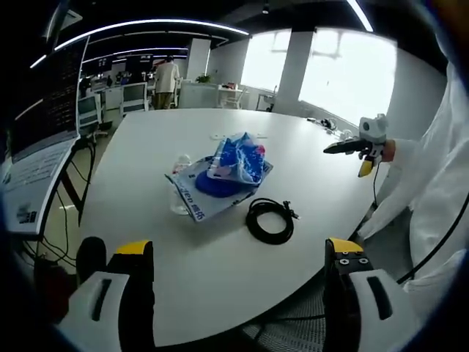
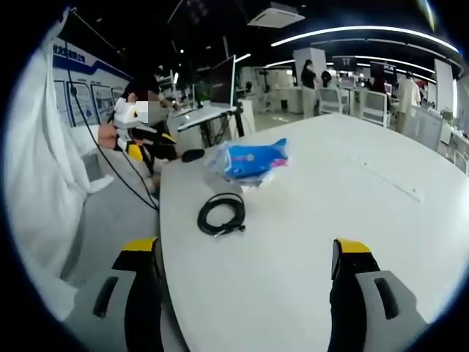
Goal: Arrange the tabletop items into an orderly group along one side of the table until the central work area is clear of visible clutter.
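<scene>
Left gripper (image 1: 238, 257) wide open, holding nothing | right gripper (image 2: 245, 257) wide open, holding nothing | both above table (image 2: 352, 198)

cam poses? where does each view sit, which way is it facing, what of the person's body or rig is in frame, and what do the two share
Left gripper view: rides the left gripper, low at the table edge, looking across it; own open fingers at bottom, right gripper and white sleeve at right.
Right gripper view: rides the right gripper, facing across from another side; own open fingers at bottom, left gripper and sleeve at left.
Shared: blue plastic bag, black cable coil.
</scene>
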The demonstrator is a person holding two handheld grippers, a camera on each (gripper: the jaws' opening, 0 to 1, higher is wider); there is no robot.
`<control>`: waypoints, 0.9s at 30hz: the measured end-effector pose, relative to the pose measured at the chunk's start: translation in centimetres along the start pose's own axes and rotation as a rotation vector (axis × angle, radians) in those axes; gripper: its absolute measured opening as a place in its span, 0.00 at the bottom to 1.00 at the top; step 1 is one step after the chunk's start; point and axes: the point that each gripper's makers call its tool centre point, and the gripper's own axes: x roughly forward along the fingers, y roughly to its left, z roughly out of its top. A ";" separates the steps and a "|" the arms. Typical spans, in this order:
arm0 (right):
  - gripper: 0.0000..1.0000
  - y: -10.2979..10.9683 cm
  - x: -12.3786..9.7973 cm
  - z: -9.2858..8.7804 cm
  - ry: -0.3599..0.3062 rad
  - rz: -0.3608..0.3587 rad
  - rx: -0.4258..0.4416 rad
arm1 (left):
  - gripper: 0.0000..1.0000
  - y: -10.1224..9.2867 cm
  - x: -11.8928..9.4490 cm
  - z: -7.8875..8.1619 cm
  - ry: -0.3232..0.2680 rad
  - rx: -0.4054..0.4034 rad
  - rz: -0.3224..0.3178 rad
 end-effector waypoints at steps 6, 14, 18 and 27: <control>0.96 0.0 0.0 0.0 -0.001 0.001 0.000 | 1.00 0.0 -0.2 -0.1 -0.001 -0.004 0.002; 0.96 0.0 -0.1 0.2 0.002 -0.001 -0.005 | 1.00 0.1 -0.3 0.0 -0.010 -0.009 0.005; 0.96 0.0 -0.1 0.4 -0.001 0.000 -0.008 | 1.00 0.0 -0.4 0.1 -0.015 -0.008 0.005; 0.96 -0.1 -0.2 0.7 -0.004 -0.001 -0.013 | 1.00 0.1 -0.6 0.3 -0.022 -0.008 0.008</control>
